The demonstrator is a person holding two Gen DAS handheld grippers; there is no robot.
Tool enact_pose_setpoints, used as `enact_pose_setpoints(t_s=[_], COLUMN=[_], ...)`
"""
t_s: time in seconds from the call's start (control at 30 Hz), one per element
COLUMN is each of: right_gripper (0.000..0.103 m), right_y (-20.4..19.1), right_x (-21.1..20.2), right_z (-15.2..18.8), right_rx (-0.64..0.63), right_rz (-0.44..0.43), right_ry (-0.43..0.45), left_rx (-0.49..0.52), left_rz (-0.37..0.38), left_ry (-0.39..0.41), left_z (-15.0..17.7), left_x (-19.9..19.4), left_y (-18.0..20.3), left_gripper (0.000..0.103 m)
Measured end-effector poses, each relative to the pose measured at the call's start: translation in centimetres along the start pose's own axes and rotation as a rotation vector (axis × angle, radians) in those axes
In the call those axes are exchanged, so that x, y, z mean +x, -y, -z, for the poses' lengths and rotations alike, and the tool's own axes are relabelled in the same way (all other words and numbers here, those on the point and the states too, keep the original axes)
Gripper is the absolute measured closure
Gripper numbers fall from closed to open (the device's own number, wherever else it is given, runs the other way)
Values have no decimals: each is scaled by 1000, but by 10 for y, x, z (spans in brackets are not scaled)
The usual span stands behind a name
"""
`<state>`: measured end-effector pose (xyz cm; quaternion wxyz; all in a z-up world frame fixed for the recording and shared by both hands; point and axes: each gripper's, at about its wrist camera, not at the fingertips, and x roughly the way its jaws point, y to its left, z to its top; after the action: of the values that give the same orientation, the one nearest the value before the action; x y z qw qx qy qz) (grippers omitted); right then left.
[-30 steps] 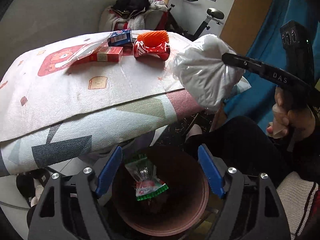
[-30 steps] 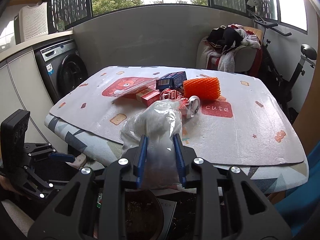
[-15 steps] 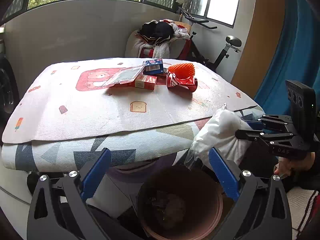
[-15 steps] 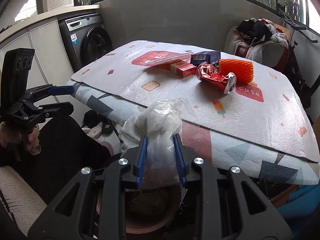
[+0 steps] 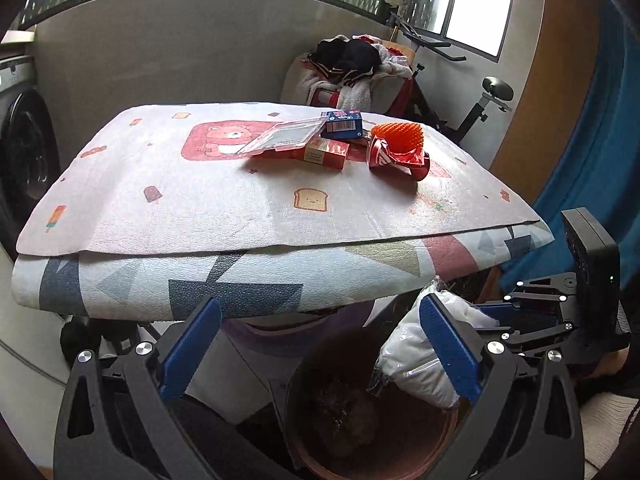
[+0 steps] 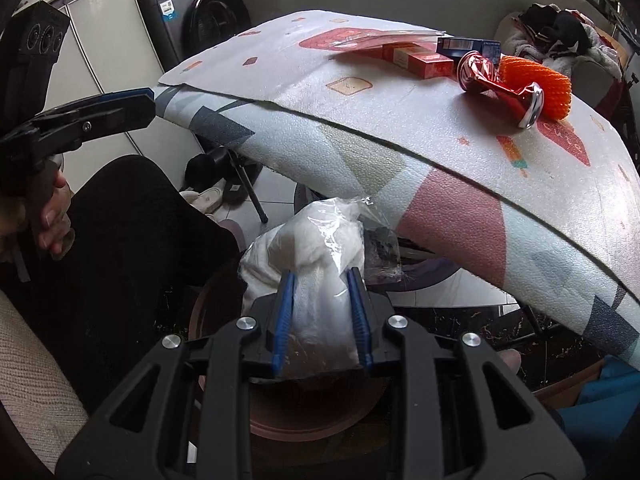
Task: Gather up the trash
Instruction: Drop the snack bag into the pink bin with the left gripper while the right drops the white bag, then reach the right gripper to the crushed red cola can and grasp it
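Observation:
My right gripper (image 6: 320,318) is shut on a clear plastic bag of white stuff (image 6: 316,256) and holds it just above the brown trash bin (image 6: 312,420). In the left wrist view the bag (image 5: 416,360) hangs over the bin's (image 5: 400,452) right rim, held by the right gripper (image 5: 484,320). My left gripper (image 5: 316,348) is open and empty above the bin, in front of the table edge. On the table lie a crushed red can (image 5: 396,158), an orange mesh sleeve (image 5: 396,136), a red box (image 5: 320,152), a blue box (image 5: 342,124) and a clear plastic tray (image 5: 284,140).
The covered table (image 5: 240,216) overhangs the bin. A washing machine (image 6: 204,8) stands at the left, a chair with clothes (image 5: 352,68) and an exercise bike (image 5: 476,112) behind the table. My legs in dark trousers (image 6: 132,232) are beside the bin.
My right gripper has lowered the bag from table height down to the bin's rim. My left gripper has lifted and tilted up, so the table now fills its view.

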<state>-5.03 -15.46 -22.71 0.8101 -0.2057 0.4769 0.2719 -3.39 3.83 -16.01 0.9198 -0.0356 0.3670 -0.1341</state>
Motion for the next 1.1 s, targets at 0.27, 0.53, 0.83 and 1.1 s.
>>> enact_pose_setpoints(t_s=[0.27, 0.53, 0.83, 1.1], right_gripper=[72, 70, 28, 6], right_y=[2, 2, 9, 12], right_x=[7, 6, 8, 3], right_z=[-1, 0, 0, -2], right_rx=[9, 14, 47, 62], right_rz=[17, 21, 62, 119], right_ry=[-22, -22, -38, -21], left_rx=[-24, -36, -32, -29], left_rz=[-5, -10, -16, -30], left_ry=[-35, -41, -42, -42], left_z=[3, 3, 4, 4], left_x=[6, 5, 6, 6], left_y=[-7, -8, -7, -6], left_gripper=[6, 6, 6, 6])
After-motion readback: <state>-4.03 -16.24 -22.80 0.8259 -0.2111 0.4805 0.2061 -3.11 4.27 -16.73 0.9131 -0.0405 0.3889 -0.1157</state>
